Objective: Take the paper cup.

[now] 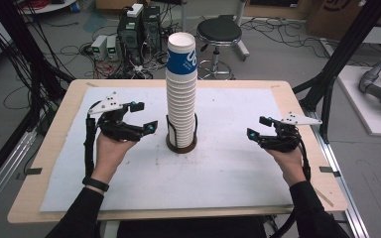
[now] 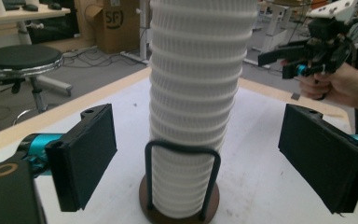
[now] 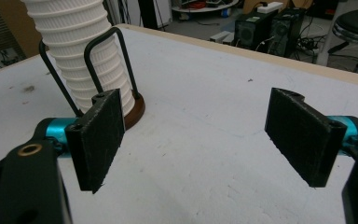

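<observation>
the cup stack stands upright in its wire holder mid-surface. left tongs just beside the stack, right tongs well apart from it, both spread and empty. likely an approach step; next, close on the stack's top cup.

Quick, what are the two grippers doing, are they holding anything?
Left gripper: open, holding nothing, aimed at the cup stack.
Right gripper: open, holding nothing.

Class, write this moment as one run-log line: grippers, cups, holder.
left gripper: open, empty, beside cup stack | right gripper: open, empty, apart | stack: upright in wire holder on table
</observation>
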`<state>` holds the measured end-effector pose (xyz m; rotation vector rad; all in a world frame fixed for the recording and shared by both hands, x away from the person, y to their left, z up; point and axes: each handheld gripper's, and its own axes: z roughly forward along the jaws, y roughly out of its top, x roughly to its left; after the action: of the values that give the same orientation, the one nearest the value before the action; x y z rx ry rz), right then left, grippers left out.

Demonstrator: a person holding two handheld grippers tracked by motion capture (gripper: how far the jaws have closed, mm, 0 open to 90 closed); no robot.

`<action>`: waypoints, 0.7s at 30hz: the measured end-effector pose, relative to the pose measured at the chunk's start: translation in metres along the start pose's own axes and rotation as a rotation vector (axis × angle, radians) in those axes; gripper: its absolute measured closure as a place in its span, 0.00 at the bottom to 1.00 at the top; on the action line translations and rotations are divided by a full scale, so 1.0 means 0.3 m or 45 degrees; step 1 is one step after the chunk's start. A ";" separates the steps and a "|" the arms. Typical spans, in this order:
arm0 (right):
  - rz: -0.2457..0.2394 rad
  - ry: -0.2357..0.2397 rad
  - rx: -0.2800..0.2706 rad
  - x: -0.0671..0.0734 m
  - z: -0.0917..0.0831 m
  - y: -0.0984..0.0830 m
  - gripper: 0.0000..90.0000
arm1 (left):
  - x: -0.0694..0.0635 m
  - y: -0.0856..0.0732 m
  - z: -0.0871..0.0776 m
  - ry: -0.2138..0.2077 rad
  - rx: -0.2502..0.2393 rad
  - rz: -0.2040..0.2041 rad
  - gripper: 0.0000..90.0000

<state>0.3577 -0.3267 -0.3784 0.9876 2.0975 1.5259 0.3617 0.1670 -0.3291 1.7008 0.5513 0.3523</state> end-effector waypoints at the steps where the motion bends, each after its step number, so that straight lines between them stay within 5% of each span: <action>1: 0.001 0.003 0.004 0.003 0.000 0.001 0.22 | -0.002 0.013 0.004 -0.006 -0.006 0.004 0.11; 7: -0.007 0.009 0.002 0.005 0.002 0.003 0.22 | -0.006 0.107 0.039 -0.042 -0.019 0.042 0.08; 21: -0.004 0.014 0.001 0.004 0.002 0.003 0.22 | 0.007 0.219 0.106 -0.076 -0.034 0.075 0.08</action>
<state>0.3575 -0.3252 -0.3777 0.9778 2.1059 1.5326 0.3910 0.1329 -0.2715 1.6987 0.4519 0.3483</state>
